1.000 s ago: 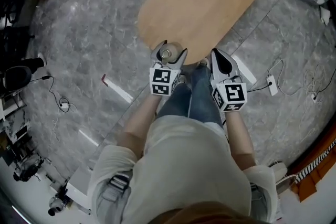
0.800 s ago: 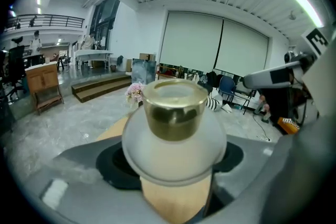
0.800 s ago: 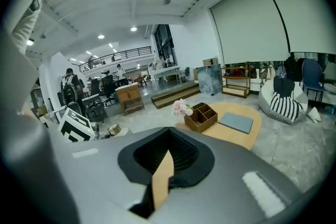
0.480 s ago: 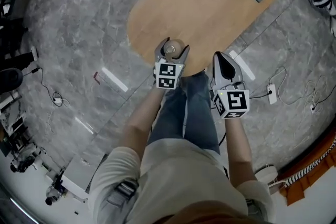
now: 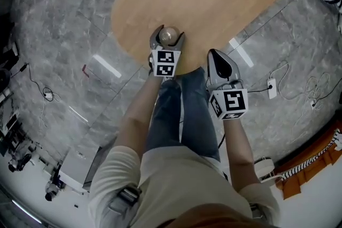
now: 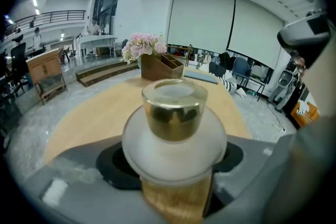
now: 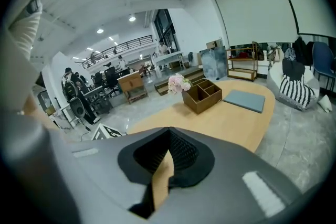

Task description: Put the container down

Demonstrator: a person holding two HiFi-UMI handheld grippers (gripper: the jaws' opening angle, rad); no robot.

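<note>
Left gripper (image 5: 168, 39) is clamped wide on the container (image 6: 173, 113), a frosted jar w/ gold lid, pads on its round body. Jar is upright btwn the jaws, over the near edge of the table (image 5: 214, 2). Can't tell if its base touches the wood; left gripper view shows tabletop below it, so prob. just above. Right gripper (image 5: 216, 56) hangs to the right by the table's near edge, jaws pinched almost together, only a thin slit, nothing in them.

Progress: jar is at the table but the grip isn't released, so the set-down isn't done. Left to do: lower till the base rests flat, open jaws, back off. Near part of table is bare, so there's room.

Count: 1 container, 1 table, 2 grippers. At the table's far end: 1 wooden box (image 7: 205, 94) w/ compartments, 1 bunch of pink flowers (image 7: 178, 83) just left of it, 1 grey pad (image 7: 244, 100) to its right.
</note>
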